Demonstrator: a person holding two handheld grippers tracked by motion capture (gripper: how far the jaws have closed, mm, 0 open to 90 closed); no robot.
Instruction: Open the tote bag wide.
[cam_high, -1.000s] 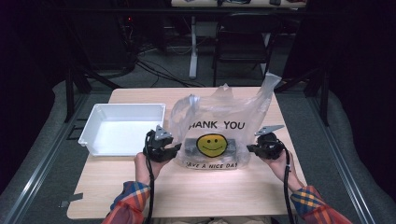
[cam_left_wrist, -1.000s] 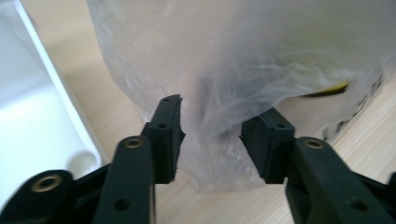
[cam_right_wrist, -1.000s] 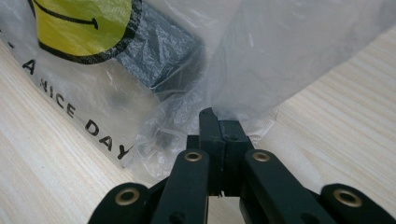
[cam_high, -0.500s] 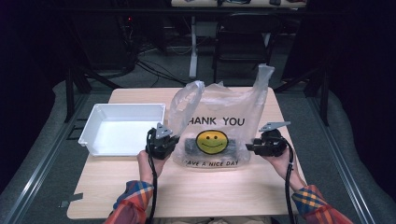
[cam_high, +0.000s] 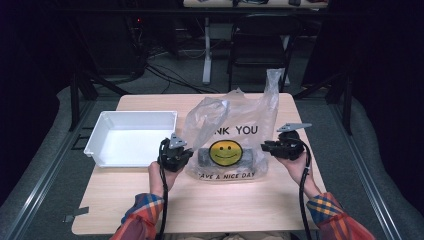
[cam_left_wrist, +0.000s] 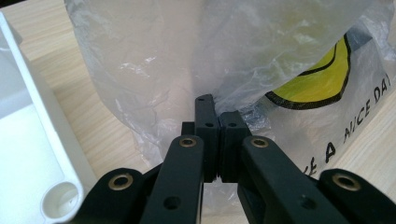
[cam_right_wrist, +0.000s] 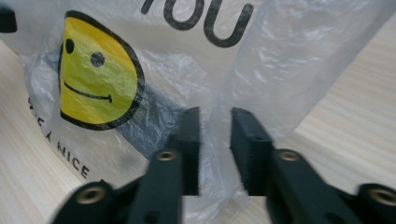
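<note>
A clear plastic bag (cam_high: 240, 120) printed with a yellow smiley and "THANK YOU" stands mid-table, a dark grey block (cam_high: 204, 157) inside it. My left gripper (cam_high: 186, 154) is at the bag's lower left edge. In the left gripper view its jaws (cam_left_wrist: 217, 116) are pressed together with the bag's film (cam_left_wrist: 154, 56) pinched at them. My right gripper (cam_high: 264, 146) is at the bag's right side. Its jaws (cam_right_wrist: 215, 126) have just been closing and still stand apart, with a fold of the bag (cam_right_wrist: 289, 60) between them.
A white tray (cam_high: 132, 114) sits on the left of the wooden table (cam_high: 225, 205), close to my left gripper; its rim (cam_left_wrist: 28, 140) shows beside the left jaw. Bare table lies in front of the bag. A chair and cables are beyond the far edge.
The left jaws have shut on the bag's left edge. The bag's right handle has swung from leaning right to standing upright. The right gripper has shifted slightly away from the bag.
</note>
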